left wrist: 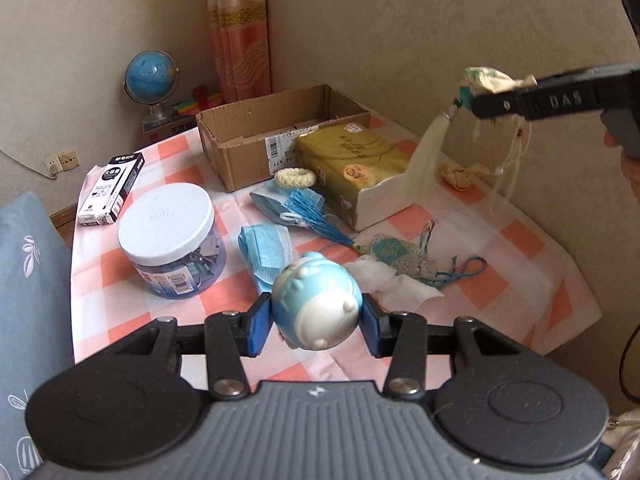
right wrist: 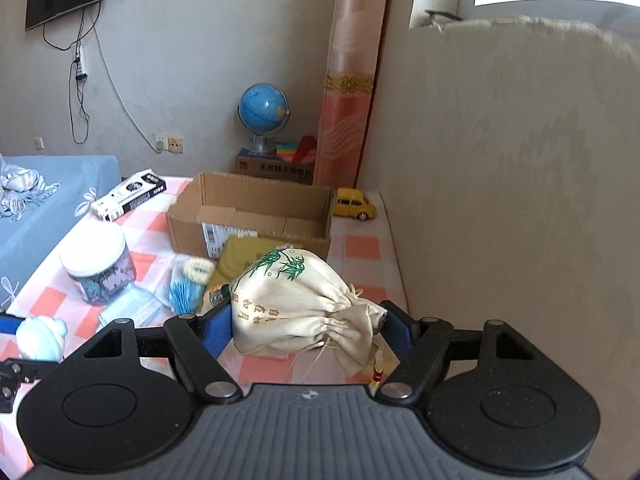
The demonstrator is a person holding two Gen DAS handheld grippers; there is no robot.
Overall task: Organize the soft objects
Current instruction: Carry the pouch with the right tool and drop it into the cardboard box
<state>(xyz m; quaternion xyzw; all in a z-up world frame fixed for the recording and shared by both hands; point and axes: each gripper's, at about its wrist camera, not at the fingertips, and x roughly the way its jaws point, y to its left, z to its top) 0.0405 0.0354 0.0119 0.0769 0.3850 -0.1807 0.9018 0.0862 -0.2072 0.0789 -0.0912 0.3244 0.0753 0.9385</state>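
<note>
Grippers both grip: our left gripper [left wrist: 316,322] clamps a blue round toy [left wrist: 316,306], our right gripper [right wrist: 308,326] pinches a drawstring pouch [right wrist: 300,304], above the table [left wrist: 520,240].

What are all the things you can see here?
blue toy: 1, light blue and white, between the left jaws
pouch: 1, cream with green bamboo print, between the right jaws
cardboard box: 1, brown, open, far side of table
tissue pack: 1, olive yellow, in front of the box
jar: 1, clear with white lid, left on table
face masks: at least 2, light blue, middle of table
scrunchie: 1, cream, beside the tissue pack
pen box: 1, black and white, table's left edge
globe: 1, blue, behind the table
toy car: 1, yellow, right of the box
tablecloth: 1, pink and white checks
left gripper: 1, black, holding the toy
right gripper: 1, black, holding the pouch
</note>
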